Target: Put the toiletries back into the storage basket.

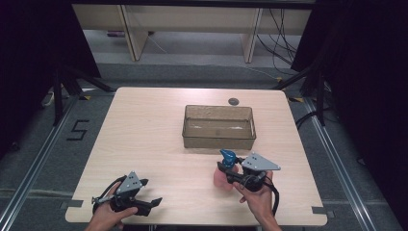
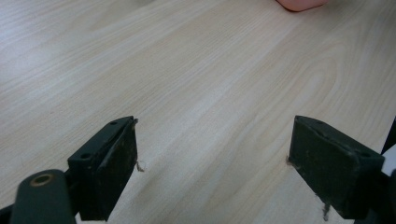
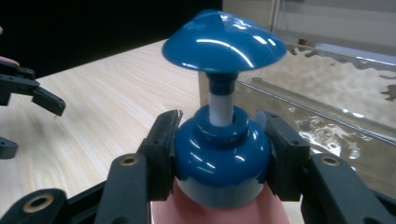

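A pink pump bottle (image 1: 220,180) with a blue collar and blue pump head stands upright at the front right of the wooden table (image 1: 144,134). My right gripper (image 1: 230,172) is shut on it. In the right gripper view both pads press the blue collar (image 3: 222,156) from either side, just under the pump head (image 3: 223,42). My left gripper (image 1: 153,204) rests near the front left edge, open. Its jaws stand wide apart with bare wood between them (image 2: 212,154). The bottle's pink base (image 2: 301,3) shows at the top edge of the left gripper view.
A clear rectangular plastic bin (image 1: 219,142) sits in the middle of the table just beyond the bottle, and its wall (image 3: 327,93) is close behind the pump. A small dark round disc (image 1: 233,101) lies by the far edge. The left gripper (image 3: 28,93) shows at far left.
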`<state>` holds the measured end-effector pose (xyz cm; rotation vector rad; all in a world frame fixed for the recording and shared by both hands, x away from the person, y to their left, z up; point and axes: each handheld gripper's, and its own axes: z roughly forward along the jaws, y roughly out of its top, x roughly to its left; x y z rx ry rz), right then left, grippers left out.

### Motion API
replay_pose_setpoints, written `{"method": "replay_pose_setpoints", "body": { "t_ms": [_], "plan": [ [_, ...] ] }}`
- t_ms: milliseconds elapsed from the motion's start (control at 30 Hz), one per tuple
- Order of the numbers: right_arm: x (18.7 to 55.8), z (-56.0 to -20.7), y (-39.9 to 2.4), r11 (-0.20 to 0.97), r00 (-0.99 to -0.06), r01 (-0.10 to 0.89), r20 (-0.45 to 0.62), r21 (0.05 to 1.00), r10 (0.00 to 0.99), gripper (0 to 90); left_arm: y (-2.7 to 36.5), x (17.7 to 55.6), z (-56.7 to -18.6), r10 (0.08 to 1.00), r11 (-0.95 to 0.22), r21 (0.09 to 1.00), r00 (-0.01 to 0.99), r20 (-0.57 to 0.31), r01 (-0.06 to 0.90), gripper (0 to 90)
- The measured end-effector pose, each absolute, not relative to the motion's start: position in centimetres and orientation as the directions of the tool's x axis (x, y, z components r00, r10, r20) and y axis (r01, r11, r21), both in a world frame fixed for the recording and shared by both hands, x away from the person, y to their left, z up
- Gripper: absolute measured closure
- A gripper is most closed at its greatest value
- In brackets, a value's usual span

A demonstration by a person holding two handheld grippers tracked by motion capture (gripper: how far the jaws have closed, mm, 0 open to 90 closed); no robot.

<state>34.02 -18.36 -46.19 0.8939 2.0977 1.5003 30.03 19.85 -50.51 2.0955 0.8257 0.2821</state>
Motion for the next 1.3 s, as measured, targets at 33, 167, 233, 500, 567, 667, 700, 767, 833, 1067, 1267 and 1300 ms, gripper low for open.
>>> {"method": "replay_pose_setpoints", "body": {
  "t_ms": [33, 167, 233, 500, 567, 667, 700, 767, 833, 1067, 1267, 1300],
  "plan": [
    [33.9, -46.2, -18.3, 0.216, -0.709, 0.259, 0.034, 0.941, 0.704, 52.9, 20.0, 30.1, -50.5, 0.644, -0.447, 0.774, 0.762, -0.069, 0.448, 14.9],
    [33.6, -46.0, -17.9, 0.207, -0.691, 0.271, 0.04, 0.94, 0.722, 53.3, 20.0, 29.9, -50.6, 0.65, -0.422, 0.786, 0.755, -0.086, 0.452, 14.9],
    [33.7, -45.9, -17.9, 0.22, -0.702, 0.253, 0.022, 0.942, 0.712, 53.4, 19.9, 29.9, -50.6, 0.659, -0.395, 0.796, 0.745, -0.102, 0.458, 14.9],
    [33.8, -44.8, -17.8, 0.226, -0.705, 0.213, -0.01, 0.951, 0.709, 53.4, 20.0, 29.9, -50.6, 0.655, -0.416, 0.788, 0.751, -0.088, 0.455, 14.9],
    [33.9, -44.5, -17.8, 0.203, -0.702, 0.234, 0.02, 0.951, 0.712, 53.4, 19.9, 29.9, -50.6, 0.655, -0.413, 0.789, 0.75, -0.091, 0.456, 14.9],
    [34.2, -44.2, -17.9, 0.207, -0.705, 0.225, 0.012, 0.952, 0.709, 53.4, 19.9, 29.9, -50.7, 0.659, -0.403, 0.791, 0.746, -0.099, 0.461, 14.9],
    [34.1, -43.9, -18.0, 0.204, -0.697, 0.25, 0.03, 0.947, 0.716, 53.4, 20.0, 29.9, -50.6, 0.654, -0.416, 0.787, 0.751, -0.089, 0.456, 14.9],
    [34.4, -43.6, -18.1, 0.212, -0.697, 0.238, 0.015, 0.948, 0.717, 53.4, 20.1, 29.9, -50.6, 0.657, -0.419, 0.785, 0.749, -0.086, 0.457, 14.9],
    [35.0, -43.0, -18.5, 0.21, -0.69, 0.219, 0.0, 0.953, 0.723, 53.5, 20.2, 30.0, -50.6, 0.656, -0.427, 0.781, 0.75, -0.079, 0.456, 14.9],
    [36.1, -41.2, -19.0, 0.196, -0.667, 0.232, 0.009, 0.953, 0.745, 53.4, 20.2, 30.0, -50.7, 0.657, -0.417, 0.783, 0.748, -0.09, 0.461, 14.9],
    [37.4, -39.8, -19.4, 0.188, -0.658, 0.234, 0.013, 0.954, 0.753, 53.5, 20.2, 30.0, -50.7, 0.662, -0.411, 0.786, 0.744, -0.092, 0.463, 14.9],
    [37.6, -39.6, -19.5, 0.2, -0.654, 0.235, 0.002, 0.951, 0.756, 53.4, 20.3, 30.0, -50.6, 0.656, -0.427, 0.778, 0.75, -0.083, 0.46, 14.9]
  ]
}}
